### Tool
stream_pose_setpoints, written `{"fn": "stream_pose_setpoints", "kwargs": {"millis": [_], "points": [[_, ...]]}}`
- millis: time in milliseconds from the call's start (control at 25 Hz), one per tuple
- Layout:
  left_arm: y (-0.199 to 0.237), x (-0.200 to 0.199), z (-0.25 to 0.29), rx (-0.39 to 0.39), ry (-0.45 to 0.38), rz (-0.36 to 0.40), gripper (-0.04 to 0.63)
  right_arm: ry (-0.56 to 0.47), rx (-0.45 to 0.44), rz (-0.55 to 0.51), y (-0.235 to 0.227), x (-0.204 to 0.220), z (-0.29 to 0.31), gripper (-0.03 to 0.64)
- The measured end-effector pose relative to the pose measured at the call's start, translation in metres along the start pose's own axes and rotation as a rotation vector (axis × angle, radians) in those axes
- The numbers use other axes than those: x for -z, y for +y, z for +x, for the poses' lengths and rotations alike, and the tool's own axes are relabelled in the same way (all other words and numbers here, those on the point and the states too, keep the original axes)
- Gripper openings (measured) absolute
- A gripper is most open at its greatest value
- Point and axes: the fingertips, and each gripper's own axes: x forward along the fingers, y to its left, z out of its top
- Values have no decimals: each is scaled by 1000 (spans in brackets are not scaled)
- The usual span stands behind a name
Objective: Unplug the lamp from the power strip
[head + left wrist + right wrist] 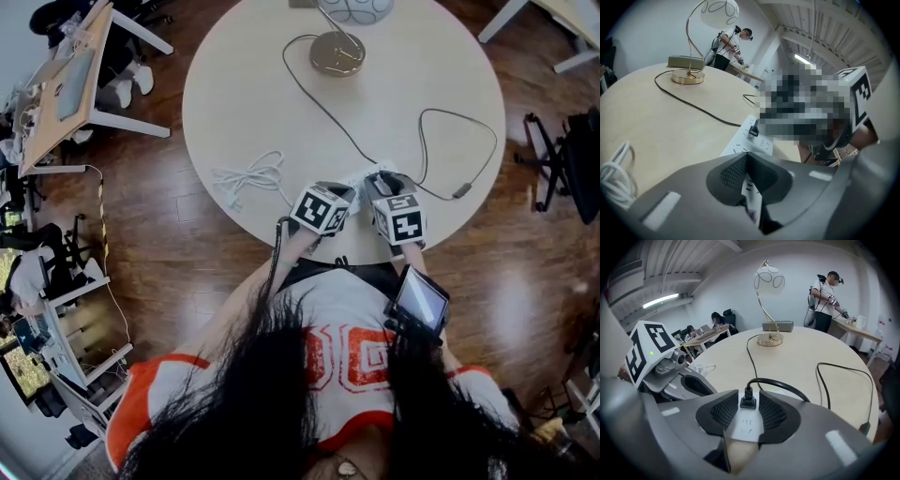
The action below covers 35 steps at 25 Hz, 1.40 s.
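The gold lamp [337, 53] stands at the far side of the round table [234, 84]. Its black cord [323, 108] runs to a black plug [748, 401] seated in the white power strip [746, 425] near the front edge. My right gripper [747, 411] is open and straddles the plug, one pad on each side with slight gaps. In the left gripper view, my left gripper [749, 180] is shut on the near end of the power strip [750, 138], whose plug [753, 130] shows beyond. The head view has both grippers side by side, left [342, 192] and right [382, 178].
A coiled white cable [248, 178] lies left of the grippers. Another black cord [459, 150] loops at the right, ending in an inline piece [461, 191]. A grey box [777, 326] sits behind the lamp. Desks and a standing person [825, 301] are beyond the table.
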Motion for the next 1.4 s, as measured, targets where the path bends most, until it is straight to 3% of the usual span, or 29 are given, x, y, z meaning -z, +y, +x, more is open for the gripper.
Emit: {"fn": "stream_pose_setpoints", "kwargs": {"millis": [160,400,640,1000,1240,1320,1400], "points": [[-1,0,1,7,3,-7,0,33,3,-43,-1,2,12,132],[-2,0,0,11,7,-11,0,45,-5,-13,3,2,12,89],[-3,-1,1,22,10,-16,0,-45,4,69,-3,-16,-5,87],[-4,-3,1,29,16,-10,0,6,145,169,-61,6,-32,89],[-5,-3,2,33,19,-1,0,33,186,194,-70,28,-34,91],[-5,-3,2,33,20,-1,0,12,209,189,-72,27,-34,97],[-5,-3,2,33,19,3,0,3,209,190,-72,27,-34,190]]}}
